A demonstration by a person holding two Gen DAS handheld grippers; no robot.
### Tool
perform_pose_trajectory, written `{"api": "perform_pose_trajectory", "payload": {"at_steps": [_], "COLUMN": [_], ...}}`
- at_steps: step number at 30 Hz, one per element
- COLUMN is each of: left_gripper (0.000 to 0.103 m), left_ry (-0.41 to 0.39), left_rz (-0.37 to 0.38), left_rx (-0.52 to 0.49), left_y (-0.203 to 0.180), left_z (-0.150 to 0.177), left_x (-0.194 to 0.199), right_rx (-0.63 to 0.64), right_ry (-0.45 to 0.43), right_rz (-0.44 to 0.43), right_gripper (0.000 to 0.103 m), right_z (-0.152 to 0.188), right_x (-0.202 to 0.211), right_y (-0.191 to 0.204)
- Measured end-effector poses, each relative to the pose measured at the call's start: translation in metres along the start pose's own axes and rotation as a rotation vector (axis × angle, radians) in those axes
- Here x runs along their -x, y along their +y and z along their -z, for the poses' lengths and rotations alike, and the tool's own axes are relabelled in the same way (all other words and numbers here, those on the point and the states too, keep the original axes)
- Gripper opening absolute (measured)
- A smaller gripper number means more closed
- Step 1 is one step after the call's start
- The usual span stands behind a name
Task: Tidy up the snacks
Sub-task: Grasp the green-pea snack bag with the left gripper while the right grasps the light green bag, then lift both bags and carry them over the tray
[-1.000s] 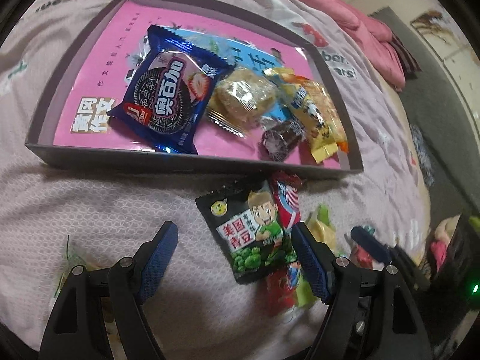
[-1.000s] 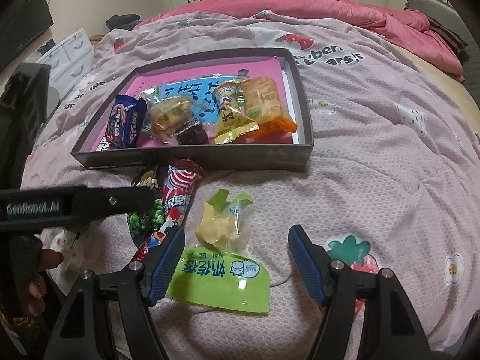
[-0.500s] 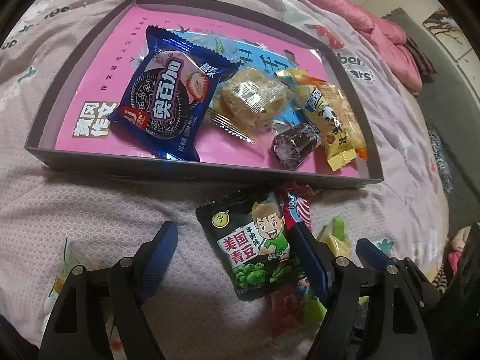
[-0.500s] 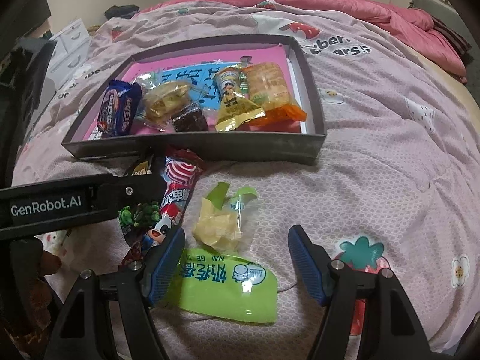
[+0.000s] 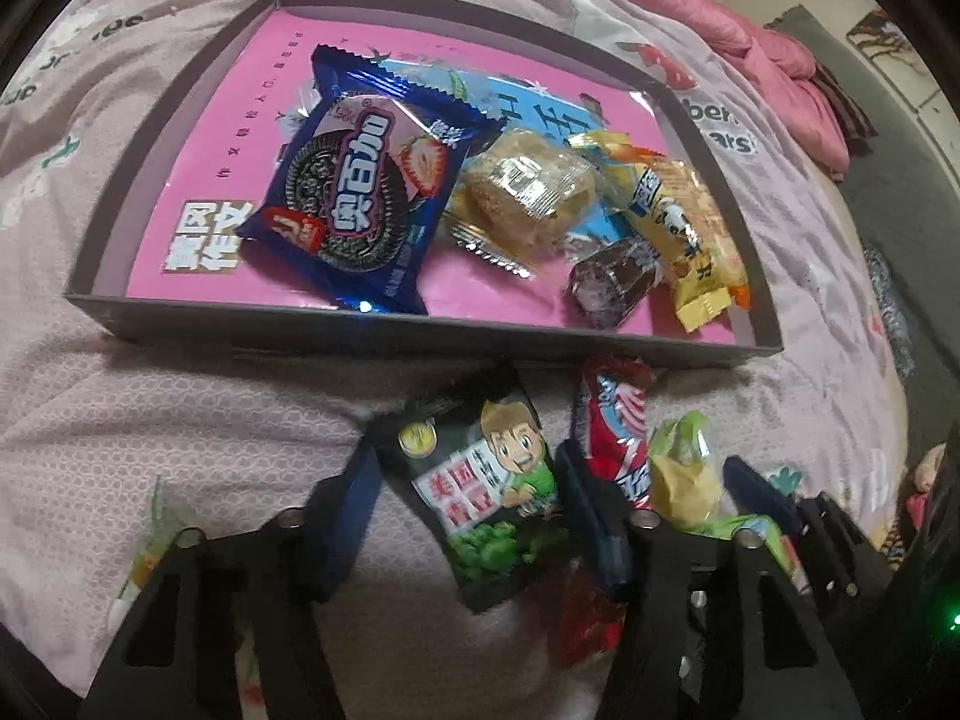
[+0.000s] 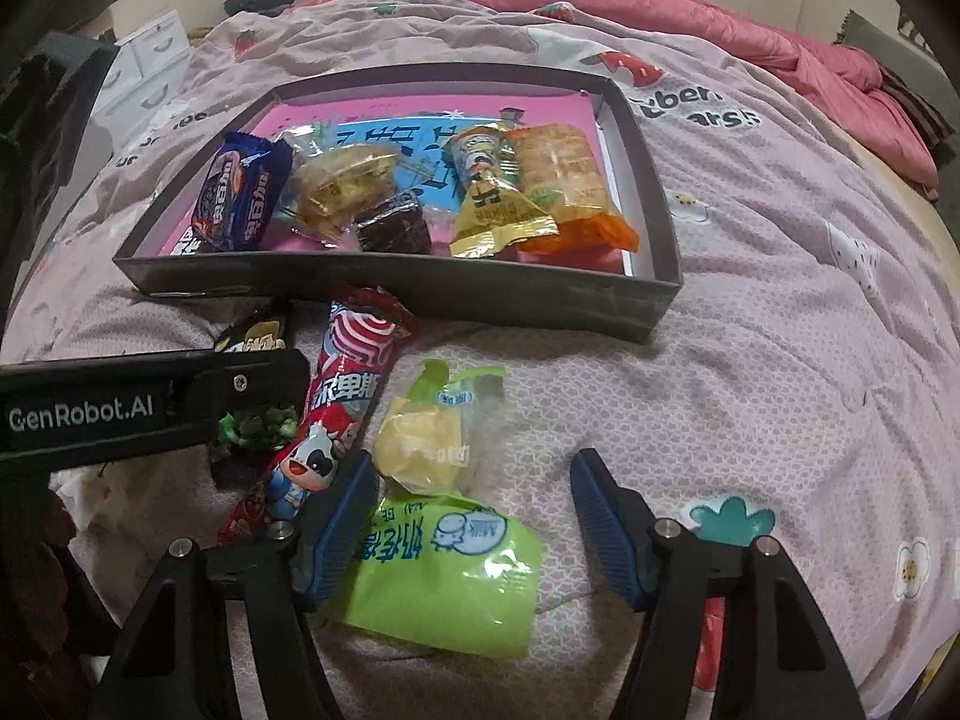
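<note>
The left gripper (image 5: 468,498) is pointing down at the bed, its jaws having just been closing in around the black green-pea packet (image 5: 486,492); whether the pads are pressing it yet I cannot tell. The right gripper (image 6: 474,516) is hanging half open, jaws narrowing a little, over a yellow snack in clear wrap (image 6: 426,438) and a lime-green pouch (image 6: 444,576), gripping neither. A red candy stick (image 6: 336,414) is lying between the two packets. At twelve o'clock the grey tray (image 6: 420,294) is sitting on the pink quilt (image 6: 780,360), holding a blue cookie pack (image 5: 366,198) and other snacks.
</note>
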State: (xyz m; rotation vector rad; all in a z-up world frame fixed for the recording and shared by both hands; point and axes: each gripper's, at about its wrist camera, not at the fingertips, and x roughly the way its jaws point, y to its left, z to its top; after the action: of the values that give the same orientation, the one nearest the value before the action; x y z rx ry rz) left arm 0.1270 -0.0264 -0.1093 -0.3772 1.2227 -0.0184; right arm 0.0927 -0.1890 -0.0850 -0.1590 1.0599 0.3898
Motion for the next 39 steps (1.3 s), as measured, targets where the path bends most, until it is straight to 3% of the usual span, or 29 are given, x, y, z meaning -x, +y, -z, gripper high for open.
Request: {"api": "perform_pose_trajectory", "payload": {"at_steps": [4, 6, 7, 13, 22, 30, 39], "left_gripper": [0.049, 0.049, 0.049, 0.044, 0.04, 0.039, 0.039], "left_ry": [0.006, 0.006, 0.004, -0.007, -0.028, -0.029, -0.106], "left_rz": [0.001, -0.012, -0.02, -0.045, 0.007, 0.042, 0.028], "left_rx": [0.0, -0.016, -0.025, -0.068, -0.079, -0.085, -0.113], "left_y": [0.005, 0.002, 0.001, -0.003, 0.003, 0.007, 0.005], "left_z": [0.003, 0.006, 0.006, 0.008, 0.009, 0.015, 0.014], "left_x": [0.002, 0.002, 0.002, 0.001, 0.011, 0.028, 0.058], "right_rx": [0.031, 0.05, 0.068, 0.022, -0.085, -0.097, -0.097], "right_ry": [-0.004, -0.015, -0.021, -0.047, -0.136, -0.224, -0.247], "right_rz": [-0.015, -0.032, -0.032, -0.046, -0.091, -0.125, -0.154], "right_gripper": [0.056, 0.038, 0.037, 0.035, 0.035, 0.035, 0.035], "right_z": [-0.003, -0.004, -0.004, -0.005, -0.01, -0.015, -0.017], "right_x": [-0.004, -0.004, -0.002, 0.006, 0.026, 0.043, 0.048], "right_y": [0.005, 0.009, 0.012, 0.0, -0.025, -0.027, -0.027]}}
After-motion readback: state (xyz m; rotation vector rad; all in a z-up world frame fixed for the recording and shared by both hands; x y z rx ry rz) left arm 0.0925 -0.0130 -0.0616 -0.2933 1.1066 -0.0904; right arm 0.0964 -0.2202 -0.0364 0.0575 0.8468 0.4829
